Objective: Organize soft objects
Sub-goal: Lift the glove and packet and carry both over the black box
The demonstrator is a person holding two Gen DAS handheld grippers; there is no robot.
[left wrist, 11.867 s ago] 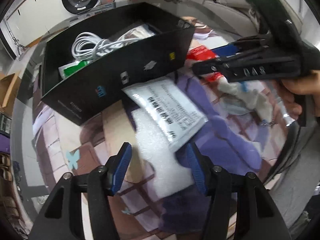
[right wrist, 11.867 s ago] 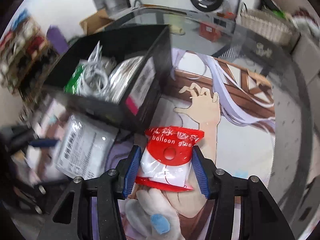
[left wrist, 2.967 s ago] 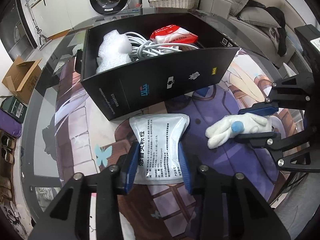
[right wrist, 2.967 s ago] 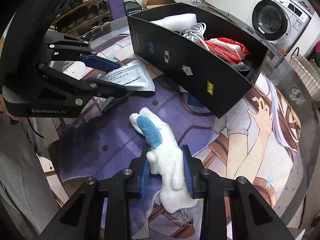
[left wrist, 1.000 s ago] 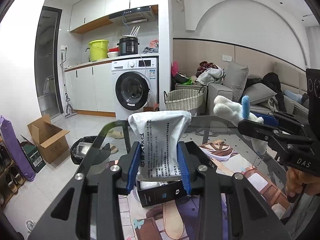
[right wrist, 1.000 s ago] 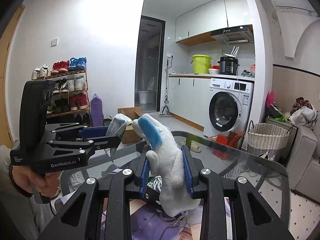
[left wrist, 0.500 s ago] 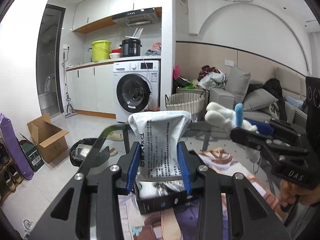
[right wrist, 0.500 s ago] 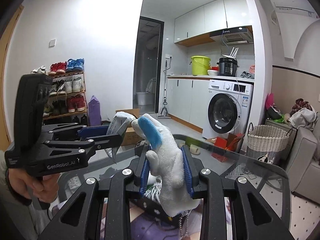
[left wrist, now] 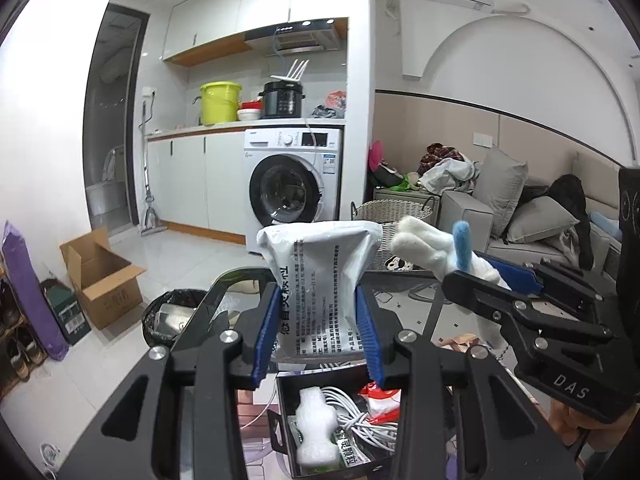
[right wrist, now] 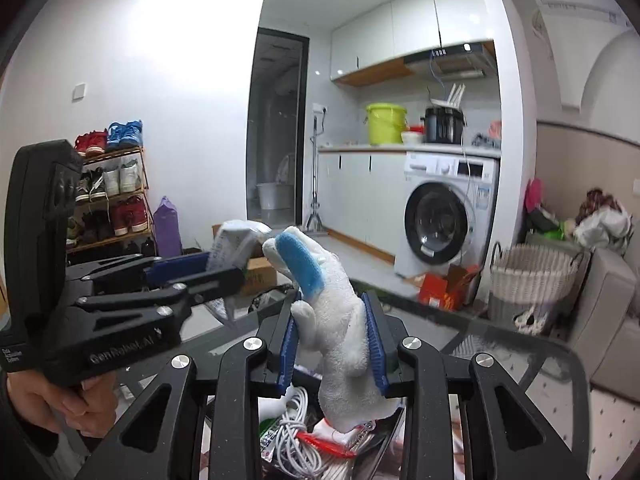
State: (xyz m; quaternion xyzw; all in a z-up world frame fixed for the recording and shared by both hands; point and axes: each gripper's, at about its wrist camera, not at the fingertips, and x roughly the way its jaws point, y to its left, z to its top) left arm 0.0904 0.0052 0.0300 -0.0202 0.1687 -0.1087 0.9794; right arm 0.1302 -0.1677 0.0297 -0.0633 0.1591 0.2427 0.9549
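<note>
Left wrist: foam (left wrist: 314, 426) in box (left wrist: 286, 408), right wrist: cable (right wrist: 296, 432) only

silver printed pouch (left wrist: 320, 284): upright, pinched between blue fingers (left wrist: 267, 336), above black box (left wrist: 286, 420) | white plush toy (right wrist: 340, 328), blue patch: upright, clamped, over box | box holds foam piece (left wrist: 314, 428), white cable (left wrist: 360, 416), red packet (left wrist: 380, 398)

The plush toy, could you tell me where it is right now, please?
The plush toy is clamped in the right gripper, held above the black box, right of the white pouch.
</note>
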